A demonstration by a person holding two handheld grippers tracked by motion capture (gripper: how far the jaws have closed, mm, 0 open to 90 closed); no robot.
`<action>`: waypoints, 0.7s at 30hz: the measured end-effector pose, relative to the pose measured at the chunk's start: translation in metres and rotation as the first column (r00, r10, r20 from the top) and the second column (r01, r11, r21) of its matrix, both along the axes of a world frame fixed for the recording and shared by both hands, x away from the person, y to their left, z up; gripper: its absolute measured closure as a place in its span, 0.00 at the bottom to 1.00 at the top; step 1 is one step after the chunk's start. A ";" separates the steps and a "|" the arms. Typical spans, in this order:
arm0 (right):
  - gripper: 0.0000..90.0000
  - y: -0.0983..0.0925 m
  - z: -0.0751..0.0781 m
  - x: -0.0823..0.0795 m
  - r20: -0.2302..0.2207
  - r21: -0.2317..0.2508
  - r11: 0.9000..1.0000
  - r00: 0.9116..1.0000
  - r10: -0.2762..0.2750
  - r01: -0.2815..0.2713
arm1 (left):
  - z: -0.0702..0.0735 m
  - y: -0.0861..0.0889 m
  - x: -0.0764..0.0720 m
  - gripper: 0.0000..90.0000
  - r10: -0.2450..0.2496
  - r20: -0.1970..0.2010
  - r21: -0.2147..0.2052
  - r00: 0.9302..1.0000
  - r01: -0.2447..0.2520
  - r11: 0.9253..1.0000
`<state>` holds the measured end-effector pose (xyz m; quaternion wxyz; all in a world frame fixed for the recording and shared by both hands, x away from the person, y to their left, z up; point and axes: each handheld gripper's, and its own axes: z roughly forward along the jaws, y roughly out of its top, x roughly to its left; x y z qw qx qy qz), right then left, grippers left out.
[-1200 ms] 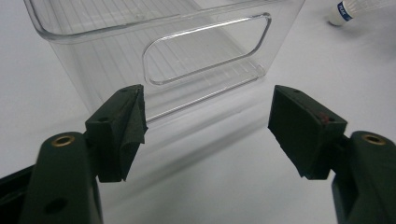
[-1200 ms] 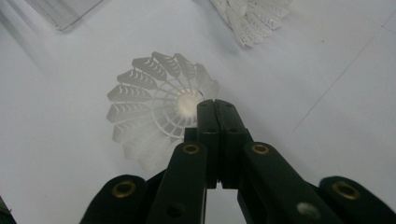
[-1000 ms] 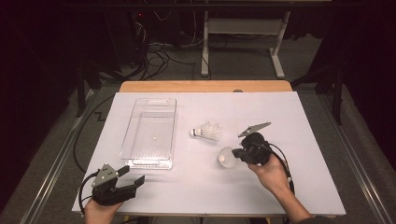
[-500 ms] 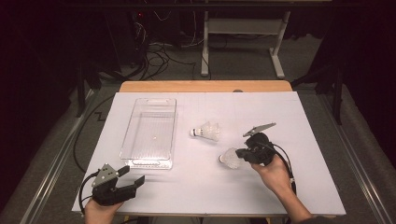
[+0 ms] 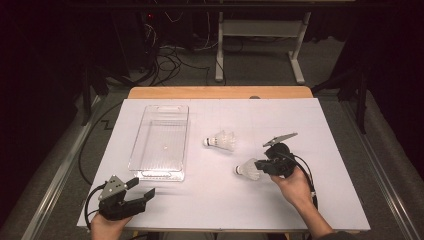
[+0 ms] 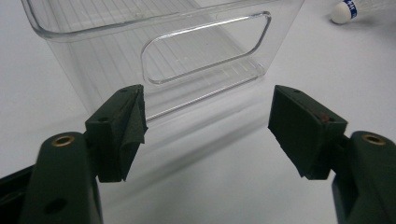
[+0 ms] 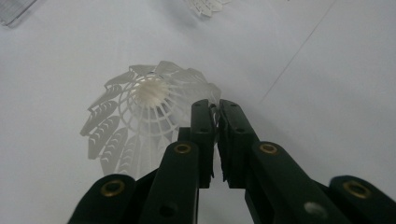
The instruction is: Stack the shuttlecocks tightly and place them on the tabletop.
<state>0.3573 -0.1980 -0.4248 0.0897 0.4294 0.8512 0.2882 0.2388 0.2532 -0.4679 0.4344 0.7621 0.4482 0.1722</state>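
The right gripper (image 7: 215, 108) jaws are pinched on the skirt rim of a white shuttlecock (image 7: 140, 121), which is held just over the white surface (image 5: 225, 200). A second shuttlecock (image 5: 221, 141) is seen lying nearby. The left gripper (image 6: 205, 123) jaws are spread wide with nothing between them, pointed at the end of a clear plastic bin (image 6: 187, 51)

A white, lattice-patterned skirt is shown on the shuttlecock (image 7: 140, 121) pinched between the black jaws of the right gripper (image 7: 215, 116). Beyond it, a second white shuttlecock (image 5: 222, 141) with a blue-banded cork is seen. A clear, ribbed plastic bin (image 6: 177, 51) is seen just ahead of the dark green-black left gripper (image 6: 208, 123). The table cover (image 5: 325, 150) is white.
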 end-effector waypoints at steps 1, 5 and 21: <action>0.95 0.000 -0.001 0.001 -0.002 -0.001 1.000 1.000 0.000 0.000 | 0.000 0.000 0.000 0.32 0.000 0.000 0.000 1.000 0.000 1.000; 0.94 -0.001 -0.004 0.003 -0.010 -0.005 1.000 1.000 -0.007 0.007 | 0.000 0.000 0.000 0.32 0.001 0.000 0.000 1.000 -0.001 1.000; 0.91 -0.002 -0.014 0.010 -0.029 -0.010 0.999 0.999 -0.036 0.035 | 0.000 0.000 0.000 0.32 -0.002 0.001 0.001 1.000 0.002 1.000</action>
